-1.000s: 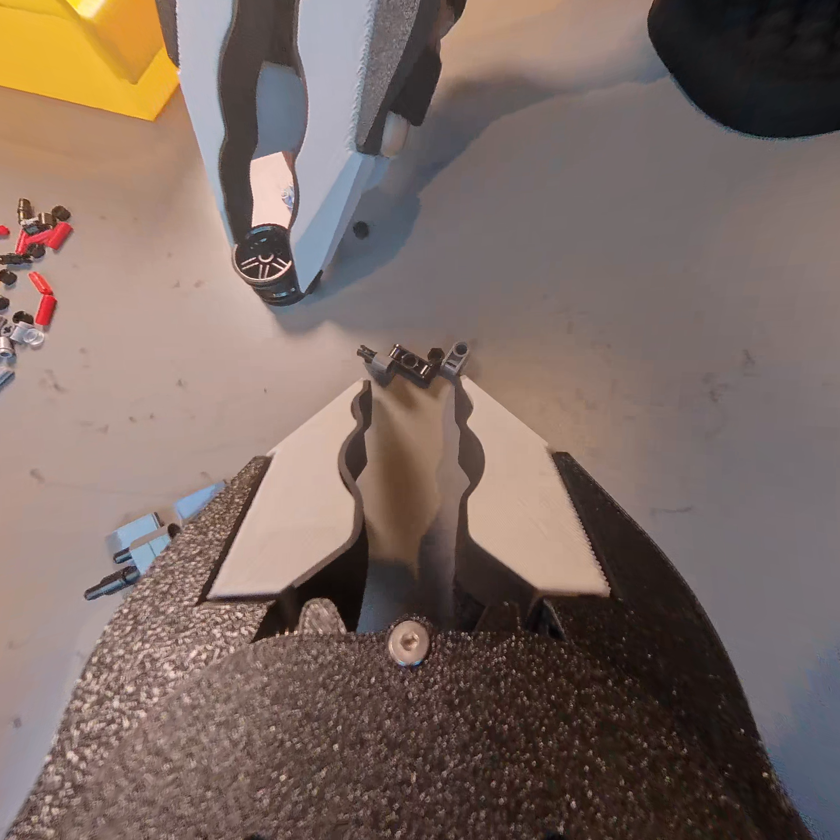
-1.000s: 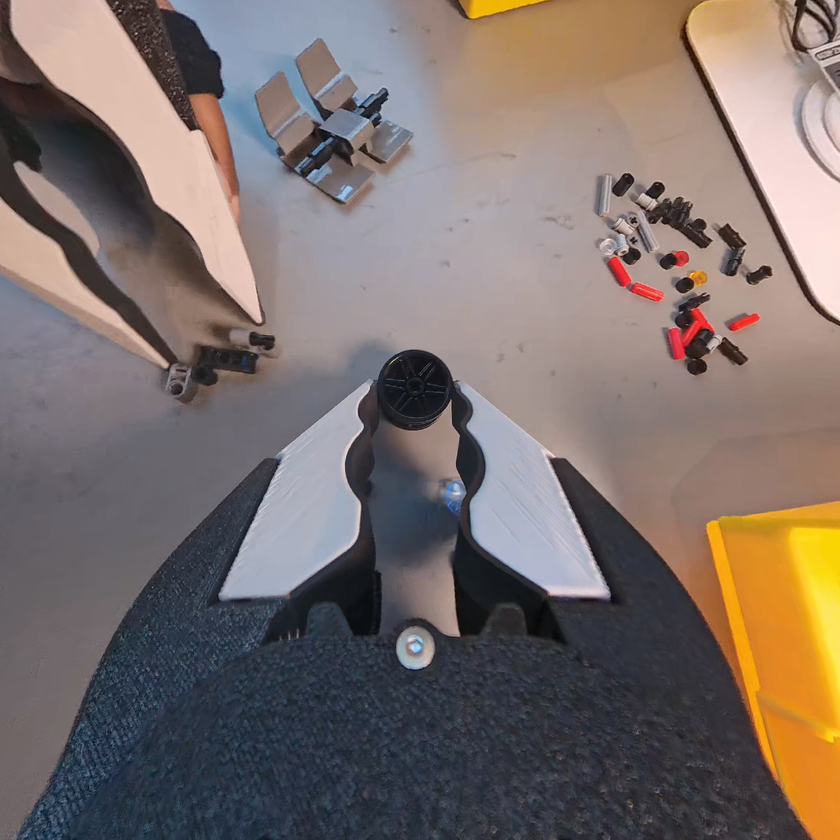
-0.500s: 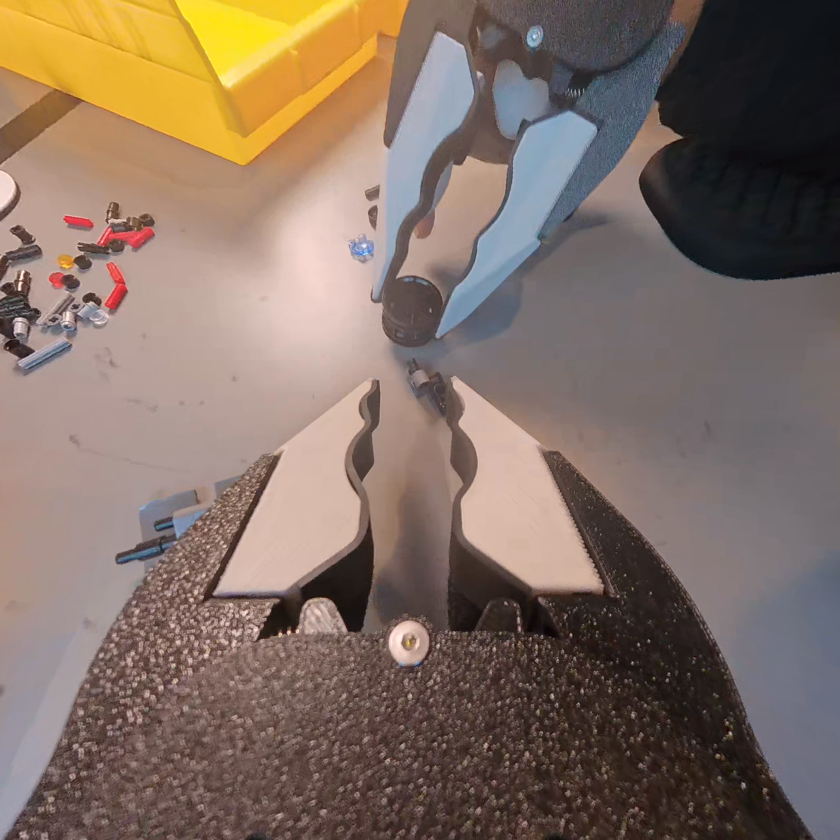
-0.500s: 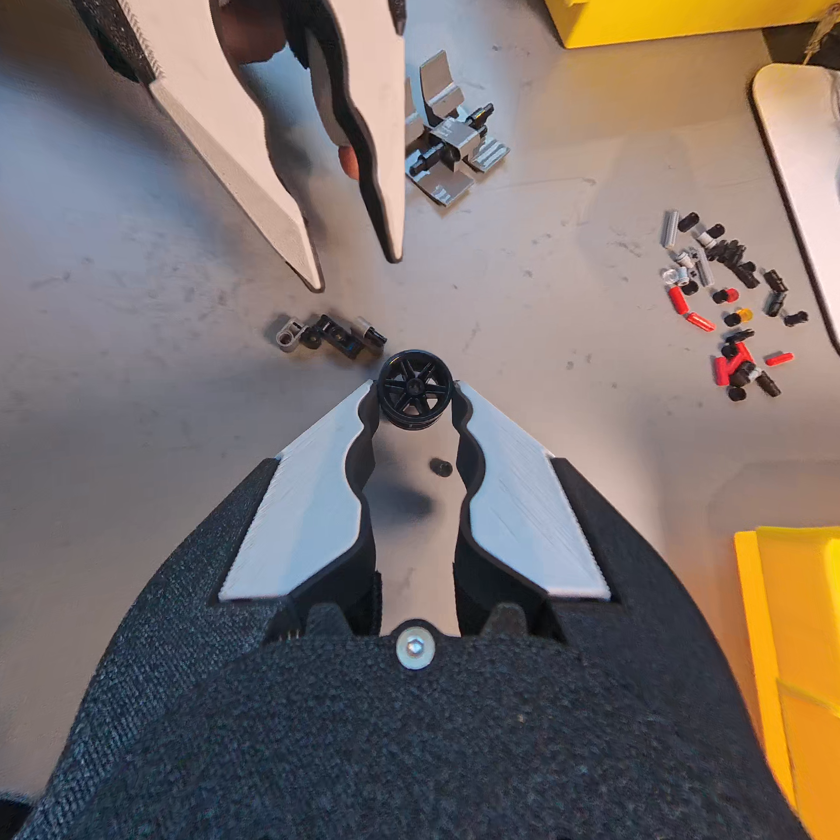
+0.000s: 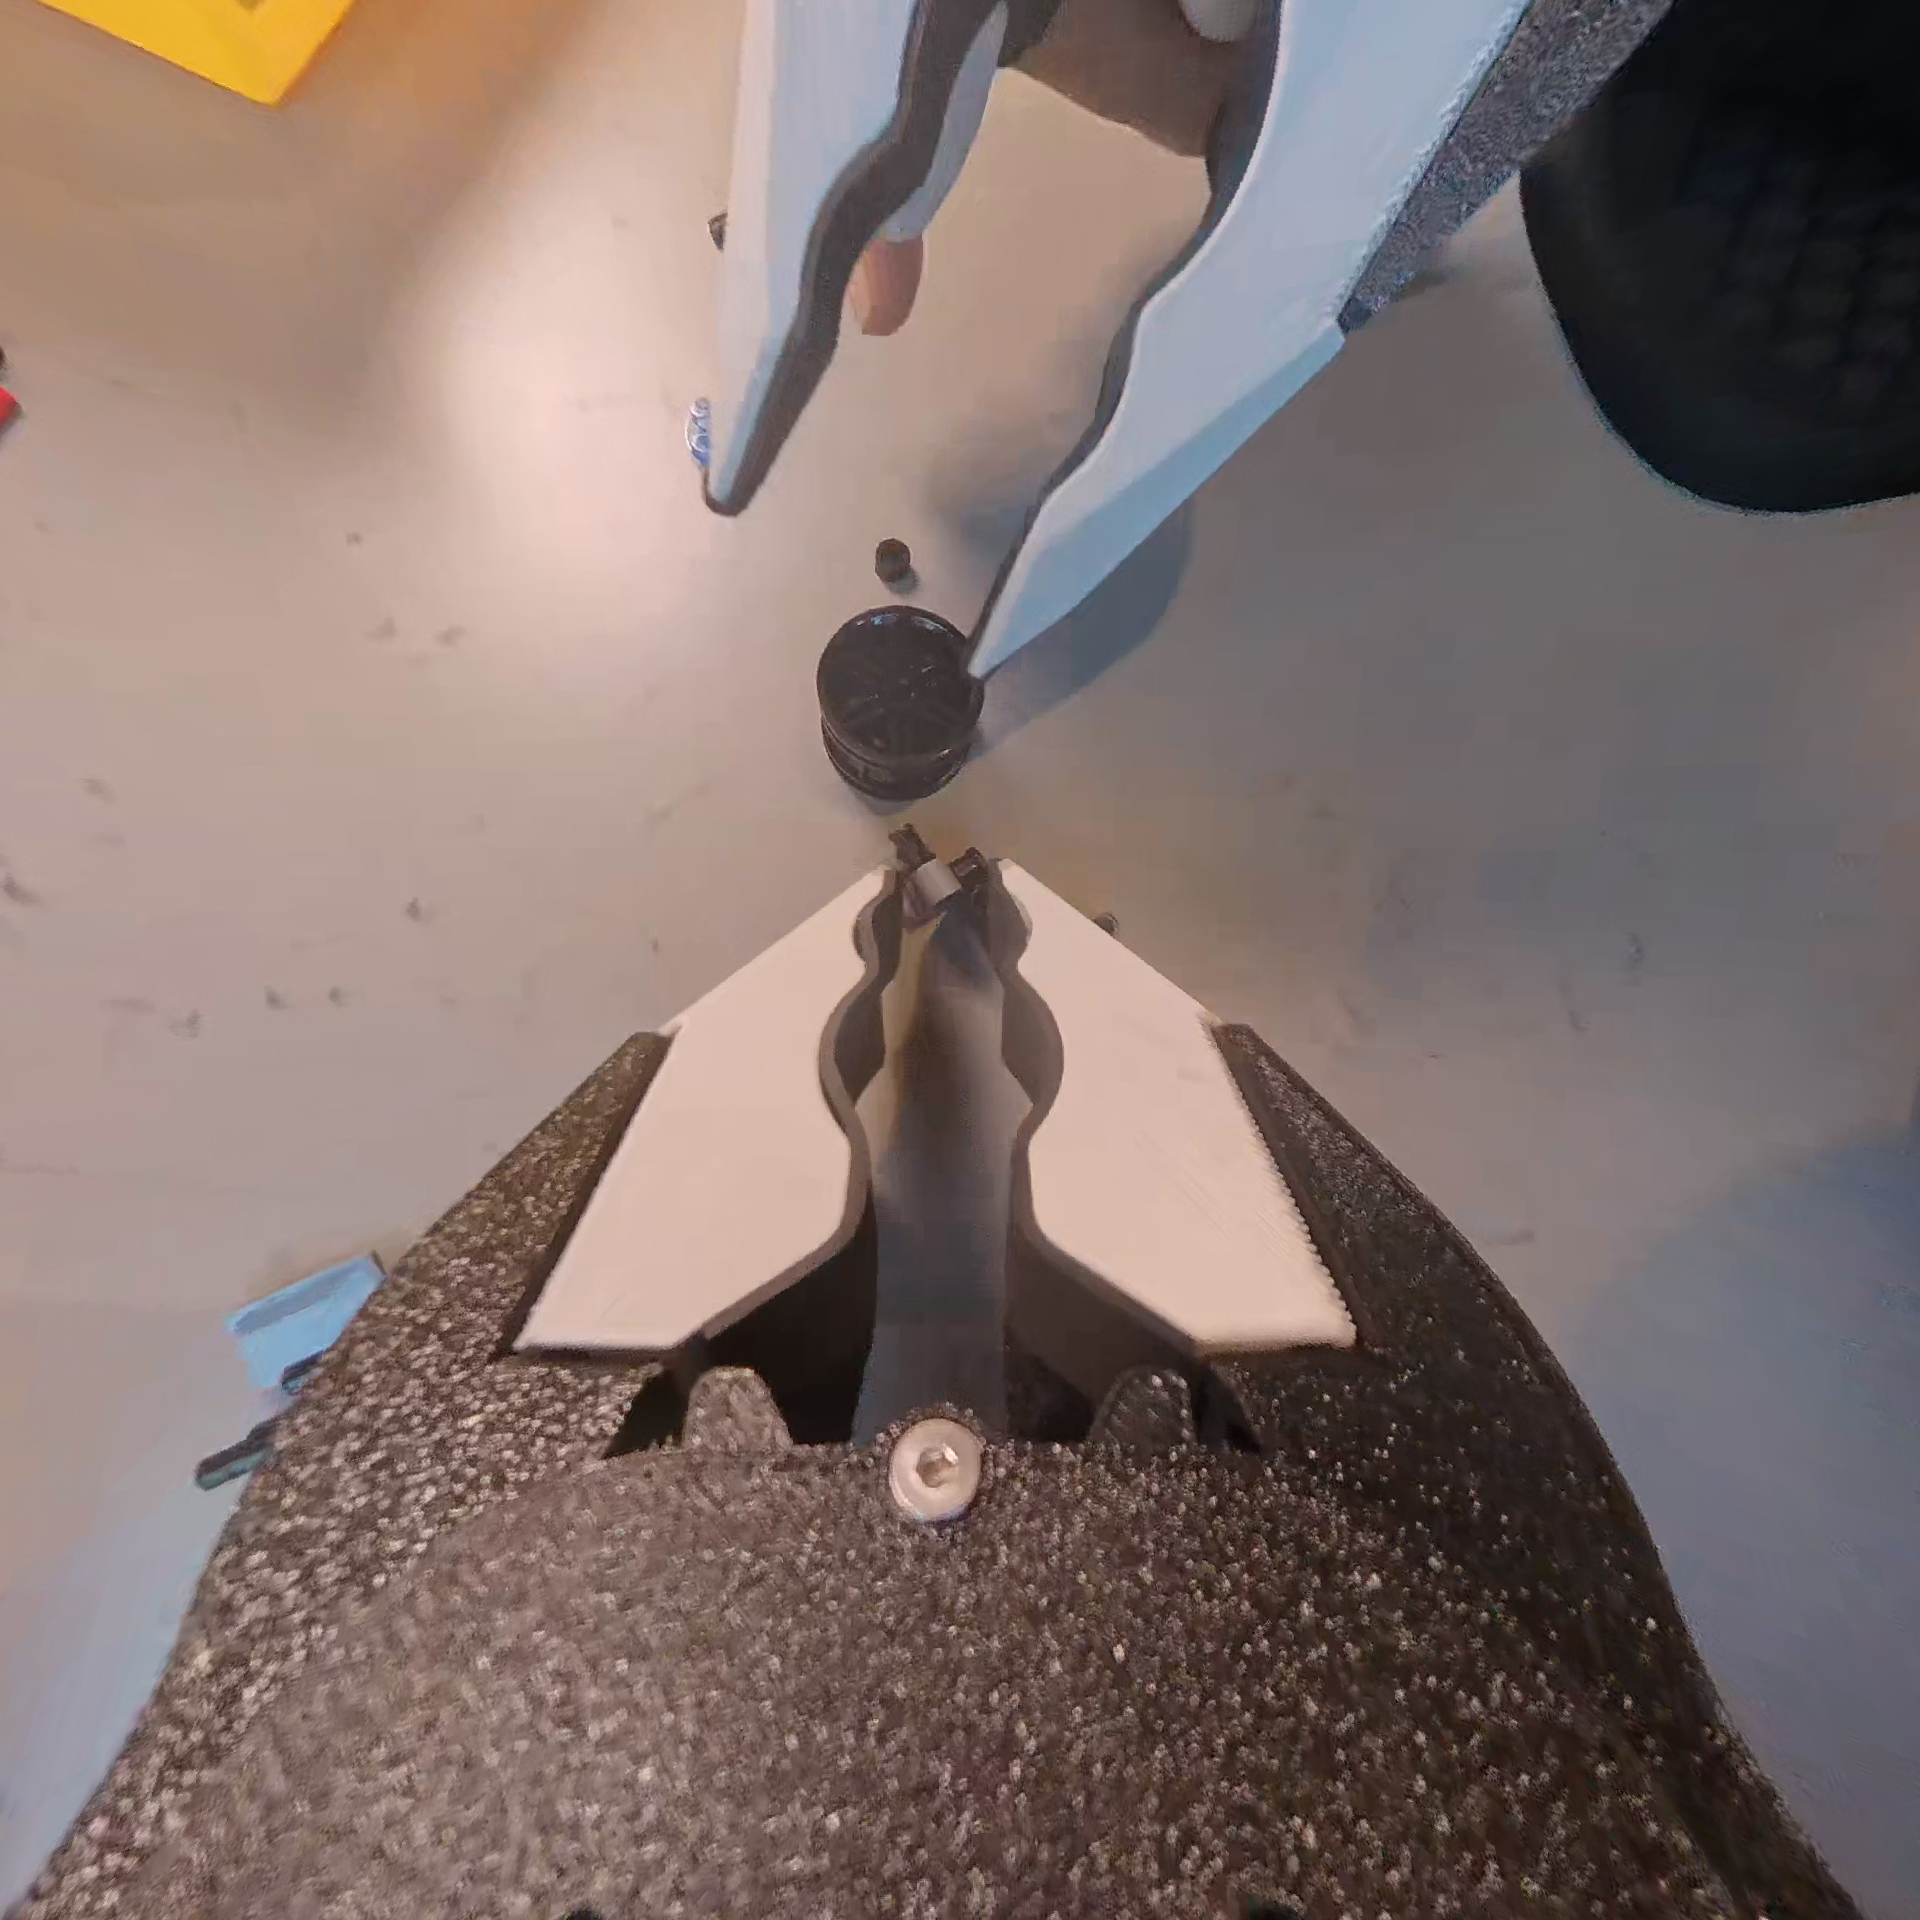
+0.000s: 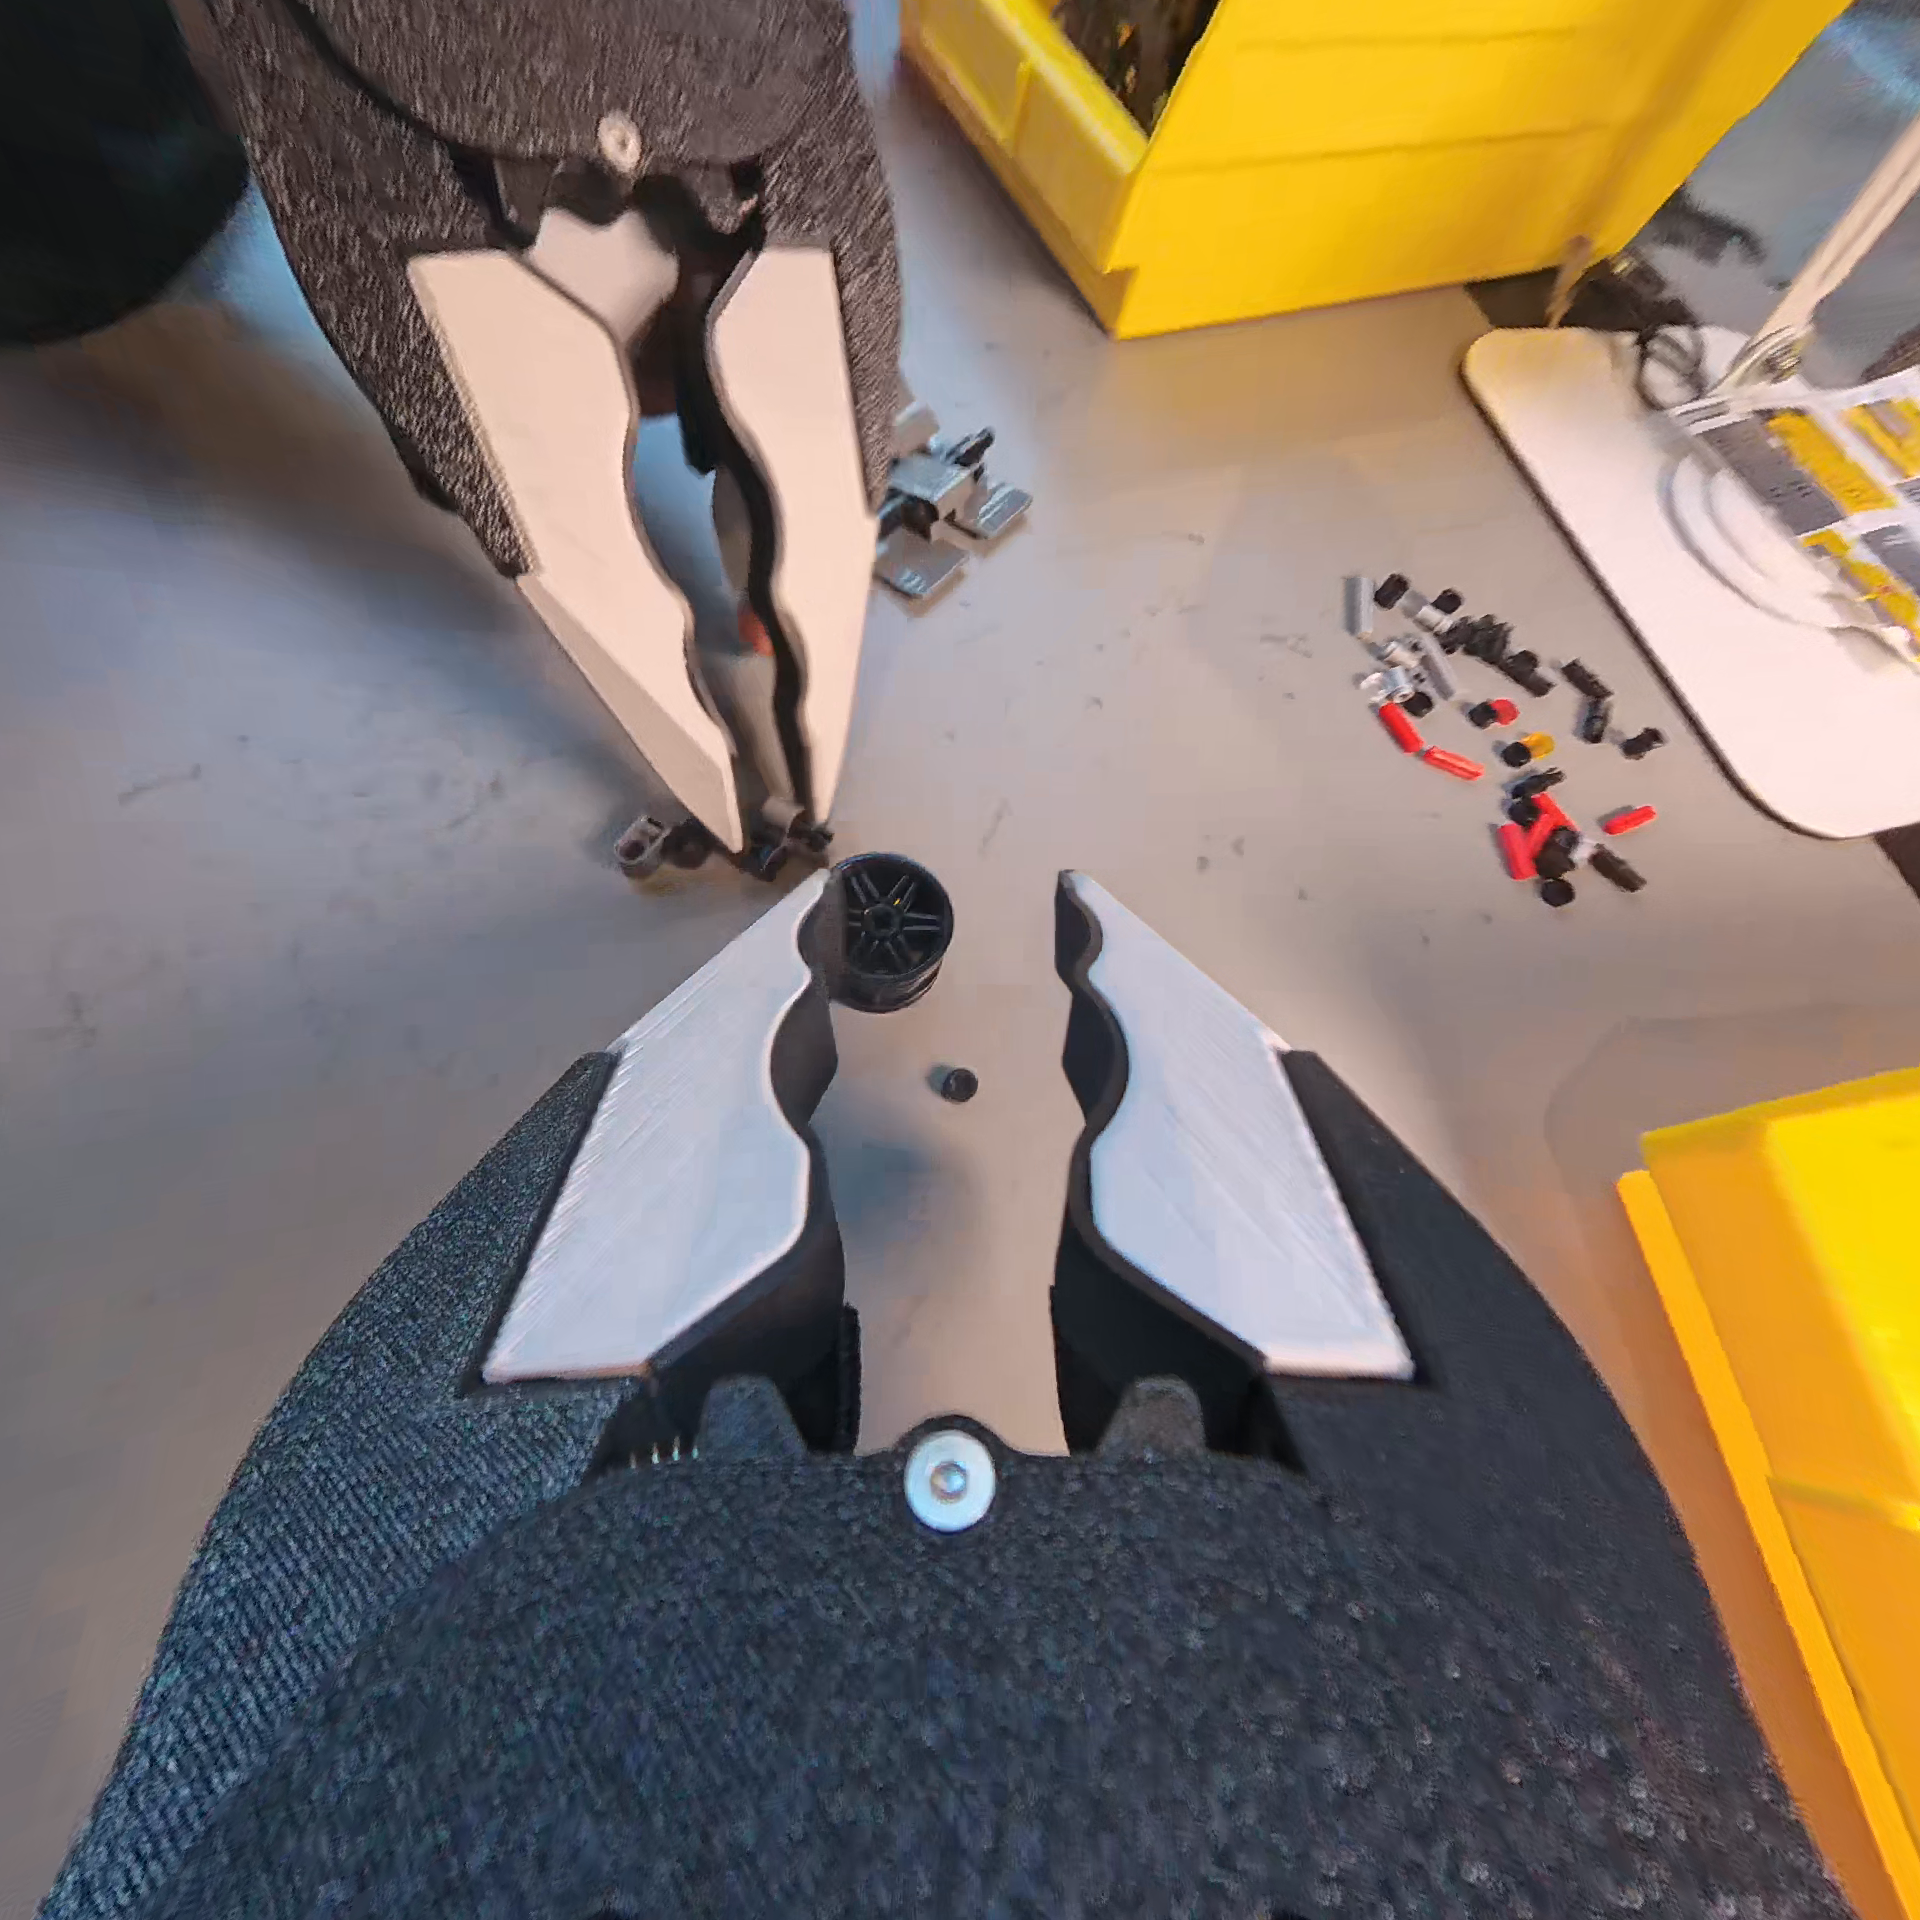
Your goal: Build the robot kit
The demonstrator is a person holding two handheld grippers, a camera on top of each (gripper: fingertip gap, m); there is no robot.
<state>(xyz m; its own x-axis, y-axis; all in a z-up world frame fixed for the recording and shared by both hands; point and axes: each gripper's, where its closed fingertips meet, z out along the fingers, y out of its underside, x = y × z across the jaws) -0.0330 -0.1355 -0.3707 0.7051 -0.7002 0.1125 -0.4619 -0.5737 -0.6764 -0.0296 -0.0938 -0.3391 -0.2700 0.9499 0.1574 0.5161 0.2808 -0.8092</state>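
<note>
My left gripper point(image 5: 940, 883) is shut on a small grey and black connector assembly point(image 5: 928, 881) low over the grey table point(image 5: 416, 727). The right wrist view shows the assembly point(image 6: 769, 831) pinched at its tips, with a grey end sticking out to the side. My right gripper point(image 6: 945, 883) is open. A black spoked wheel point(image 6: 888, 930) stands on the table and leans against its left finger point(image 6: 727, 1039); the other finger is well clear of it. In the left wrist view the wheel point(image 5: 899, 701) touches one fingertip of the right gripper point(image 5: 862, 582).
A small black pin point(image 6: 954, 1084) lies between my right fingers. Loose red, black and grey pieces point(image 6: 1507, 727) lie at the right, and a grey panel assembly point(image 6: 945, 509) lies behind the left gripper. Yellow bins point(image 6: 1351, 156) point(image 6: 1818, 1351) and a white board point(image 6: 1662, 571) border the area. The tips of one gripper are about 6 centimeters away from the tips of the other. It is some 5 centimeters from my right tips to the small black pin point(image 6: 954, 1084). Seen from the left wrist view point(image 5: 897, 563) as well.
My left fingers came together on the connector assembly, which lay loose on the table half a second ago. My right fingers opened and let go of the black wheel, which now rests on the table.
</note>
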